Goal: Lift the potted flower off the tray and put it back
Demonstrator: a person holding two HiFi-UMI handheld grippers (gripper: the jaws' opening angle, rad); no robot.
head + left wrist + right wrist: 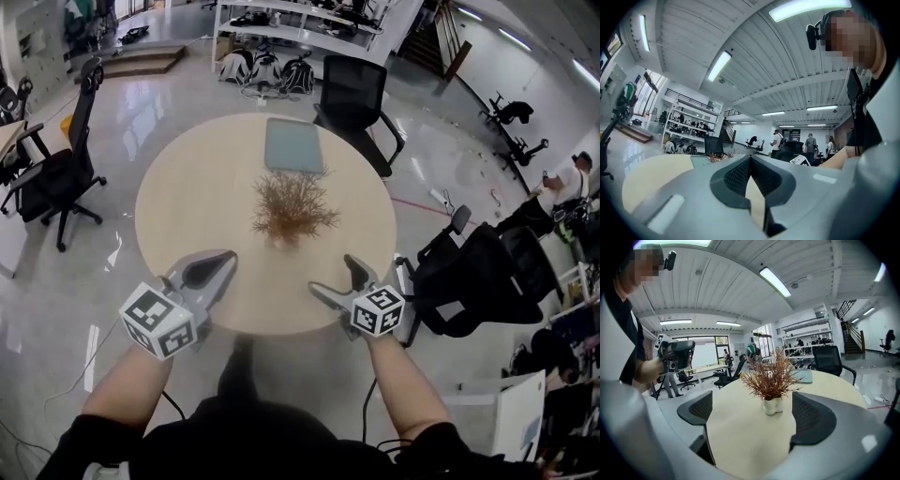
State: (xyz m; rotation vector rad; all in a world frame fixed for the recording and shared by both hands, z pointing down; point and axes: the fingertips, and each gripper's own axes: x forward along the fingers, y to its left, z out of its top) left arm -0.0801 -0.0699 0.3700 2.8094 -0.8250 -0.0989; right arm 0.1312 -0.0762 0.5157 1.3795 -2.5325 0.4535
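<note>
The potted flower (292,211), a reddish-brown dried plant in a small white pot, stands near the middle of the round beige table (187,216). It is off the grey-green tray (292,143), which lies behind it at the table's far side. My right gripper (337,281) hovers over the near right edge, open wide and empty. In the right gripper view the flower (772,380) shows between the jaws but well ahead of the gripper (752,411), with the tray (802,376) beyond. My left gripper (220,255) is at the near left edge, its tips (750,159) touching, holding nothing.
Black office chairs stand around the table: one behind the tray (352,94), one at the left (66,169), one at the right (469,281). Shelving with bags (272,66) lines the far wall. People stand far off in the room (778,140).
</note>
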